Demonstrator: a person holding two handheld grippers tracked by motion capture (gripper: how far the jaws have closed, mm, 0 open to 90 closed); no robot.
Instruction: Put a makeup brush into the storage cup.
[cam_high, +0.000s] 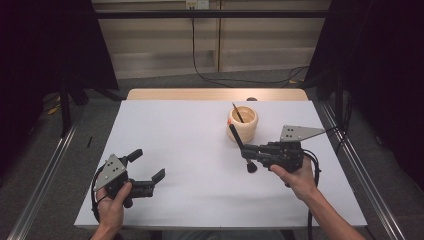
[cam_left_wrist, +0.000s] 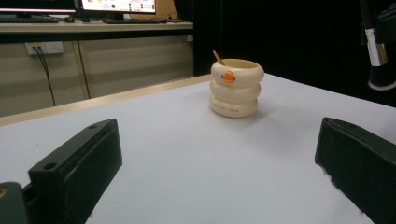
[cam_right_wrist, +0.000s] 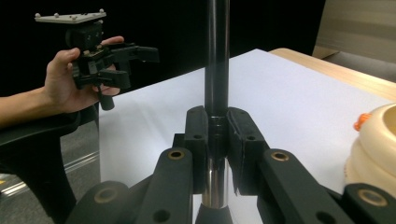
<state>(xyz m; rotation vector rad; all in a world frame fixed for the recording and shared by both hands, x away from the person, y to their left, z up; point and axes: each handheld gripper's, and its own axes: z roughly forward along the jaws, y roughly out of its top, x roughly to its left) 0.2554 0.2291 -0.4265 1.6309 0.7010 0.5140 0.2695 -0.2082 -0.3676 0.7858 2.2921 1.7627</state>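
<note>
- My left gripper (cam_high: 150, 178) sits low at the near left of the white table (cam_high: 190, 165), jaws spread wide with nothing between them; through the left gripper view I see bare tabletop between the two black fingers (cam_left_wrist: 79, 163).
- My right gripper (cam_high: 248, 150), near the table's right side, is clamped tight on a makeup brush (cam_high: 241, 146): the pads (cam_right_wrist: 196, 140) squeeze its dark handle just above the silver ferrule, bristle end pointing toward me, handle tip rising toward the cup.
- Beyond it stands the cream ring-shaped cup (cam_high: 243, 121) with an orange beak, a thin stick (cam_high: 237, 113) leaning inside; brush and cup are near, not touching.
</note>
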